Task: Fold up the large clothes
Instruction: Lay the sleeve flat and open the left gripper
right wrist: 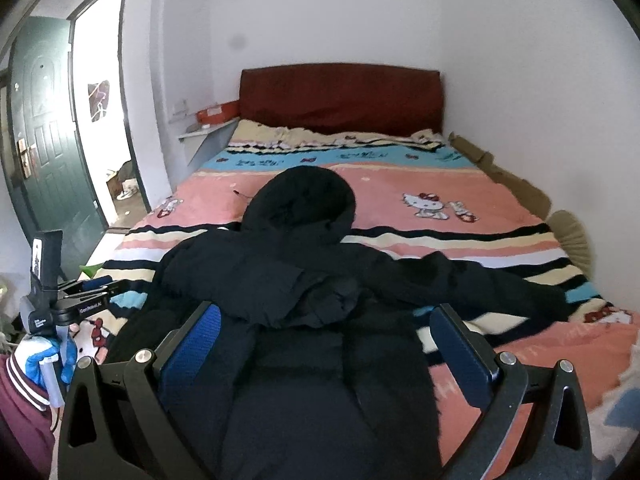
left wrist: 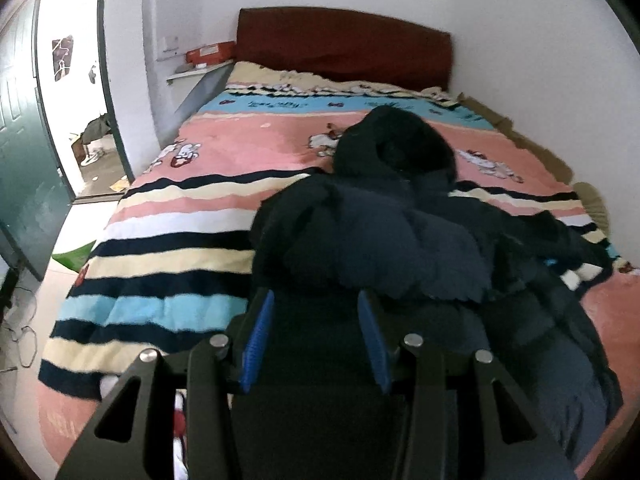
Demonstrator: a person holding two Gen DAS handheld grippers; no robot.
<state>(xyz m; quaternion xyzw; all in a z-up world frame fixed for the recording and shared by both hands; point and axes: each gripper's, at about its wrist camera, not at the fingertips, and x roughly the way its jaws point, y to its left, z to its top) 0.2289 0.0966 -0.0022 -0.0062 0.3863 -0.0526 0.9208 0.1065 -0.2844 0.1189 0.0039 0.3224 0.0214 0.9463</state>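
A black hooded coat (right wrist: 304,280) lies on a bedspread (right wrist: 460,196) of pink, pale blue, cream and navy stripes with cartoon cats. The headboard (right wrist: 340,96) is dark red, the door (right wrist: 52,144) dark green.

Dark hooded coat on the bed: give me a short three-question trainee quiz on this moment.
1. True or false: the coat lies with its hood toward the headboard.
2. Multiple choice: in the right wrist view, which sleeve lies stretched out across the striped blanket? A) the one on the picture's right B) the one on the picture's left C) neither
3. Short answer: is the right hand-held gripper clamped on the coat?

Key
1. True.
2. A.
3. No; its jaws stand wide apart, with coat fabric showing between them but the pads not pressing on it.
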